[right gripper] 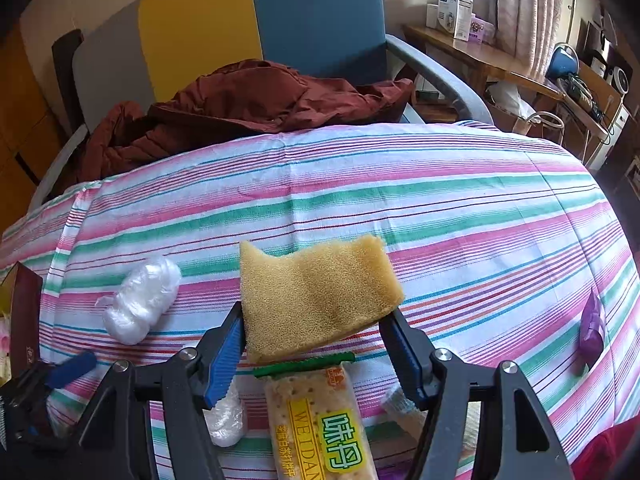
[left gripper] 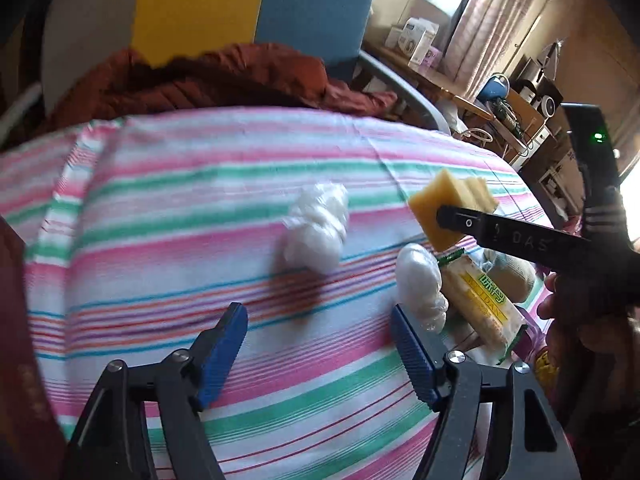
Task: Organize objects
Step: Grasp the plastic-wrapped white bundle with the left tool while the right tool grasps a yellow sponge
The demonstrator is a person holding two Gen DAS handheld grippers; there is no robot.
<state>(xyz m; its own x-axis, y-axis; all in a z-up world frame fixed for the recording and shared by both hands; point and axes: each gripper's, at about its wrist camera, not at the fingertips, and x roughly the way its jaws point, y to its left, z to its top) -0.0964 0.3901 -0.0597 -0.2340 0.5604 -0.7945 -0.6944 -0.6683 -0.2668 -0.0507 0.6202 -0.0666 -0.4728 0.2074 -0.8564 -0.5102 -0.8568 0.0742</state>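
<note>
A striped cloth (right gripper: 440,208) in pink, green and white covers the surface, with a rust-red jacket (right gripper: 248,104) heaped at its far edge. The right tongs (right gripper: 316,336) are clamped on a yellow sponge (right gripper: 316,292), held above the cloth over a cracker packet (right gripper: 320,420). The left tongs (left gripper: 320,340) stand partly open with nothing between their blue pads, hovering over bare cloth. One crumpled white plastic bundle (left gripper: 316,228) lies beyond them; a second bundle (left gripper: 420,284) lies just beside the packet. A small purple wrapper (right gripper: 592,324) sits well apart at the right.
</note>
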